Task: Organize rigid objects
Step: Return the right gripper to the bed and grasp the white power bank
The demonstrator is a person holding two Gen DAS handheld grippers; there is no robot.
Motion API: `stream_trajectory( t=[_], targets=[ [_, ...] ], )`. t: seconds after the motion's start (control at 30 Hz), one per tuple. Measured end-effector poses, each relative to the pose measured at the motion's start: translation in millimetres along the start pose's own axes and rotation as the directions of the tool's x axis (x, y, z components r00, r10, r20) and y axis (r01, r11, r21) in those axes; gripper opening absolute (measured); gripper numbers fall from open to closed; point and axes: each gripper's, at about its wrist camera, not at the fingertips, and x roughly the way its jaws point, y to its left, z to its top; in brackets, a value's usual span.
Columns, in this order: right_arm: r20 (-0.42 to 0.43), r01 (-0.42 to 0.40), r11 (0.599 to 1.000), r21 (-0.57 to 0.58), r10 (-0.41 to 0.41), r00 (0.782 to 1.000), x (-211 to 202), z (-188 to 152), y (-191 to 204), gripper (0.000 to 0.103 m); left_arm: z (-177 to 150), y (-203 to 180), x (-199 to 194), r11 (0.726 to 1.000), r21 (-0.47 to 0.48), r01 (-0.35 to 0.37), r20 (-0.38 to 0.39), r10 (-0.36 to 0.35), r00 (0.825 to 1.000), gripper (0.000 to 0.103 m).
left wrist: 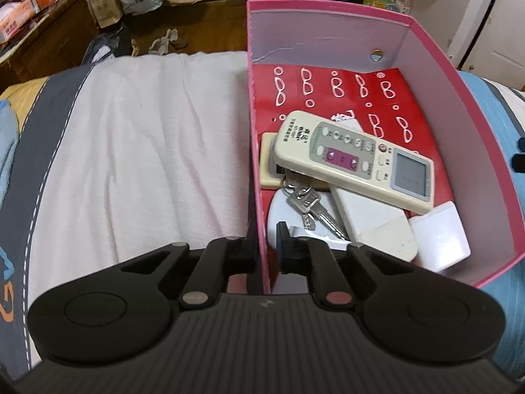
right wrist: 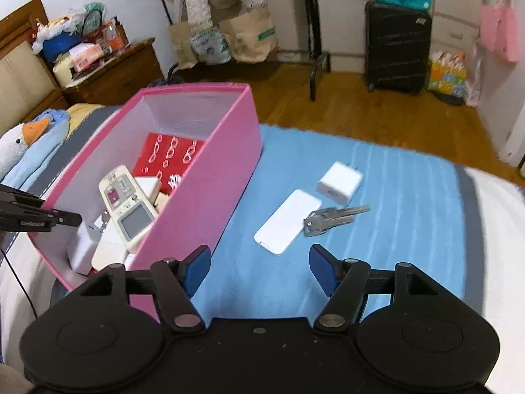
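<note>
Left claw (left wrist: 266, 246) matte black, ribbed housing, round side discs, silver pivot pins; right claw (right wrist: 259, 271) black, blue fingertips (right wrist: 196, 267).

Pink box (right wrist: 210, 177): matt cardboard, white paper lining, creased at the far wall. Remote (left wrist: 352, 159): cream plastic, slightly glossy, grey screen. Keys (right wrist: 334, 218): shiny metal. Charger (right wrist: 339, 182) and flat power bank (right wrist: 288, 221): smooth white plastic. Blue blanket (right wrist: 393, 213): ribbed soft cloth. White cover (left wrist: 147, 138): woven cloth, wrinkled. Floor (right wrist: 377, 111): glossy wood. Suitcase (right wrist: 397, 46): black ridged hard shell.
</note>
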Motion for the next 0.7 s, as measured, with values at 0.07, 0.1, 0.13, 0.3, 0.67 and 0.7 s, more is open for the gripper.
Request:
stream_trajectory(
  t=[0.07,0.1,0.13,0.3,0.67,0.7],
  targets=[
    [-0.007,-0.034,0.999,0.019,0.034,0.999,16.8,2.4,-4.2,0.071,0.4,3.8,2.2,1.000,-0.017,-0.005,0.000,0.005,1.000,0.007],
    [-0.016,-0.047,0.998,0.038,0.048,0.999,26.9,4.3,-7.7,0.071,0.5,5.8,2.7,1.000,-0.027,0.003,-0.001,-0.003,1.000,0.006],
    [-0.032,-0.054,0.997,0.058,0.056,0.998,35.9,5.7,-11.3,0.071,0.5,7.4,2.5,0.999,-0.036,0.012,0.001,-0.012,1.000,0.006],
    [-0.114,-0.051,0.975,0.215,0.077,0.990,75.6,11.7,-26.3,0.068,1.2,7.4,0.8,0.999,-0.041,0.013,0.018,-0.012,1.000,0.005],
    [-0.113,0.165,0.981,0.101,-0.153,0.982,96.1,21.4,5.1,0.049,1.7,7.8,-0.9,0.999,-0.047,0.019,0.017,-0.018,1.000,0.005],
    [-0.116,0.159,0.983,0.092,-0.148,0.982,92.9,18.3,5.4,0.048,1.7,7.9,-1.6,0.999,-0.047,0.020,0.017,-0.019,1.000,0.005]
  ],
)
